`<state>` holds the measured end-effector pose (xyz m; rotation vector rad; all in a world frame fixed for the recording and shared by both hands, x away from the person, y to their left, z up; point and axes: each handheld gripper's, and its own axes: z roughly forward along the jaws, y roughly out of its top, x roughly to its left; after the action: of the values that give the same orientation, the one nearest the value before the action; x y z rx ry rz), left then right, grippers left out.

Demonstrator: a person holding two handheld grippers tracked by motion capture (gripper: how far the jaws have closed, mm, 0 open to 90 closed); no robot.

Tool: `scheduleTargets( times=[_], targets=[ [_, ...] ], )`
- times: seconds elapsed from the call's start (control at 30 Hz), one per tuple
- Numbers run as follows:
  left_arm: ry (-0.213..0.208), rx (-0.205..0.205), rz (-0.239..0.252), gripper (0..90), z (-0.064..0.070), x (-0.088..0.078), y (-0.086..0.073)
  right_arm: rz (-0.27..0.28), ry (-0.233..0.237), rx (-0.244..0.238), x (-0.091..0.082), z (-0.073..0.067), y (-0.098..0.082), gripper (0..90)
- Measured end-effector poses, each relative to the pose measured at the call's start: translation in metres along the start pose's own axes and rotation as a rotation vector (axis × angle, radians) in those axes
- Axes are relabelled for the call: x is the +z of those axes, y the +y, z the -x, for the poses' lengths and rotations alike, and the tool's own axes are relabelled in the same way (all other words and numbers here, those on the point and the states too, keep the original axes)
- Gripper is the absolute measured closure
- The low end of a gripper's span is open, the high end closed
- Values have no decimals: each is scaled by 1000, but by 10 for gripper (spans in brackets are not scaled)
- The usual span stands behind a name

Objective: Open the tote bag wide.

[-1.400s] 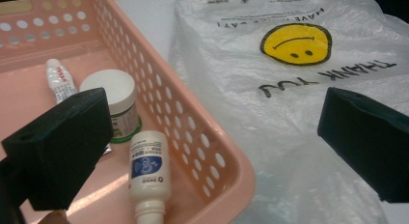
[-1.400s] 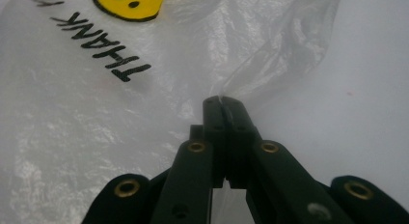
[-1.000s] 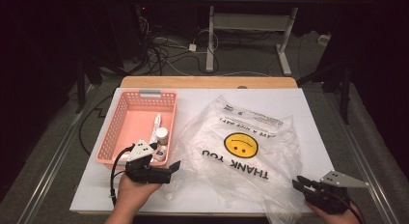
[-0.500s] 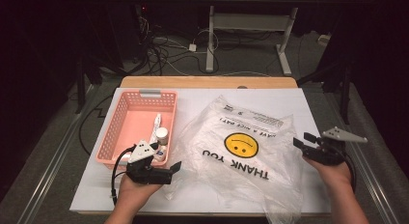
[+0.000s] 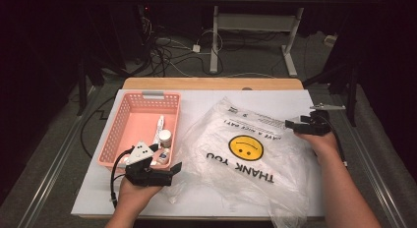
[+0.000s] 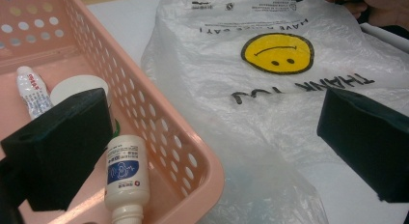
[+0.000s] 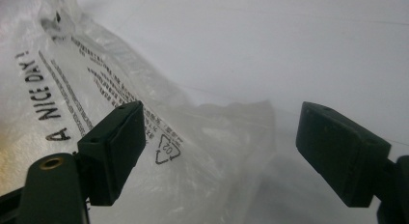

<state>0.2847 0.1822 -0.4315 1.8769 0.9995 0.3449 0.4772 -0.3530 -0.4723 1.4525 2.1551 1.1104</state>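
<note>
White bench (image 5: 275,98): carries every item below, bare along its far edge.

Clear plastic bag (image 5: 246,154): crumpled flat across the bench's middle and right, printed with a yellow smiley and "THANK YOU"; its printed far edge lies by the right gripper.

Pink perforated basket (image 5: 123,129): just left of the bag, holding a white tube (image 6: 31,89), a round white-lidded jar (image 6: 79,86) and a small white bottle with a blue label (image 6: 125,173).

Left gripper (image 5: 164,171): near the basket's near corner, jaws wide, nothing between them.

Right gripper (image 5: 294,125): at the bag's far right edge; its jaws have just been opening and stand wide, pads clear of the film, which lies under and between them.

Handling note: judged as a reach for the bag's rim. Lower one jaw under a single film layer, close only on the edge, then lift slowly so the mouth opens toward the basket.
</note>
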Motion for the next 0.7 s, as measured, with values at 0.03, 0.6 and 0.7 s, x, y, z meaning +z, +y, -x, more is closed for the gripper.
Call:
scheduleTargets(
  times=[0.03,0.6,0.7],
  targets=[
    [0,1,-2,0,0,0,0,-18,7,-18,4,-1,0,198],
    [-13,1,-8,0,3,3,-1,-100,60,-239,12,-25,-10,778],
    [-16,2,-11,0,3,4,-1,-100,71,-246,10,-26,-12,895]
  ],
)
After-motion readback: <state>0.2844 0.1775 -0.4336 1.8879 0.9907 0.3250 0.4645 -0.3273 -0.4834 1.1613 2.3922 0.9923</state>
